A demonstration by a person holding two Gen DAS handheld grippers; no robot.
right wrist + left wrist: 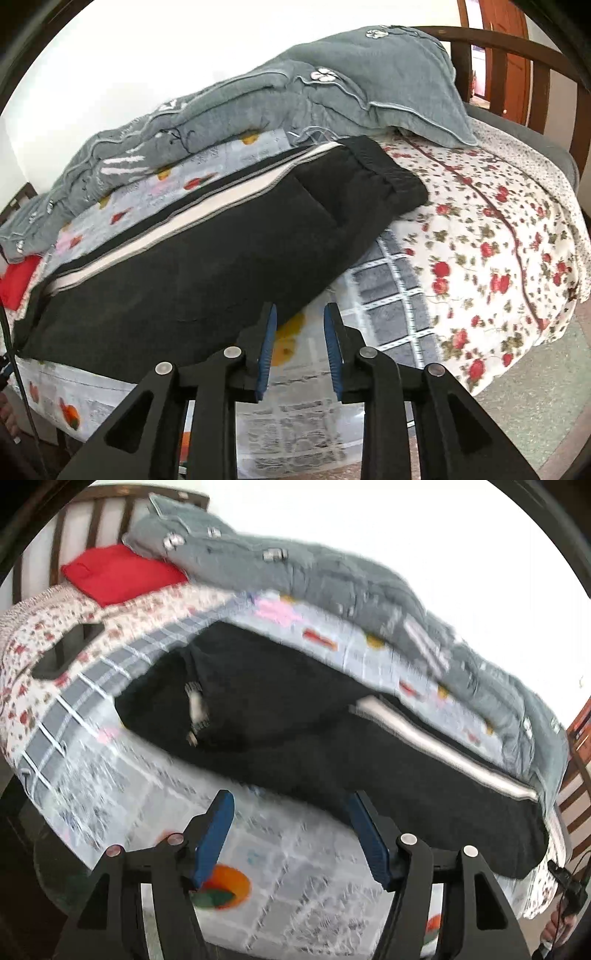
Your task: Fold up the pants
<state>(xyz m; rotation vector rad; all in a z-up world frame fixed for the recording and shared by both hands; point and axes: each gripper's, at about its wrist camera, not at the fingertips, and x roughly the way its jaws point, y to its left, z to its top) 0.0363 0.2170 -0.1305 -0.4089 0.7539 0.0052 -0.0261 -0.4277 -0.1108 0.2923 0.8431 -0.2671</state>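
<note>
Black pants [295,720] with a white side stripe lie flat along the bed; the left wrist view is blurred. In the right wrist view the pants [192,266] run from lower left to the elastic waistband at upper right. My left gripper [290,801] stands open just short of the near edge of the pants, nothing between its blue pads. My right gripper [300,314] is open by a narrow gap at the near edge of the pants, over the bedsheet, holding nothing.
A grey quilt [332,572] and grey pillow [388,81] are piled along the far side of the bed. A red cloth [122,572] lies by the wooden headboard [96,513]. A strawberry-print sheet [480,240] covers the right end. Floor [535,406] lies below the bed's edge.
</note>
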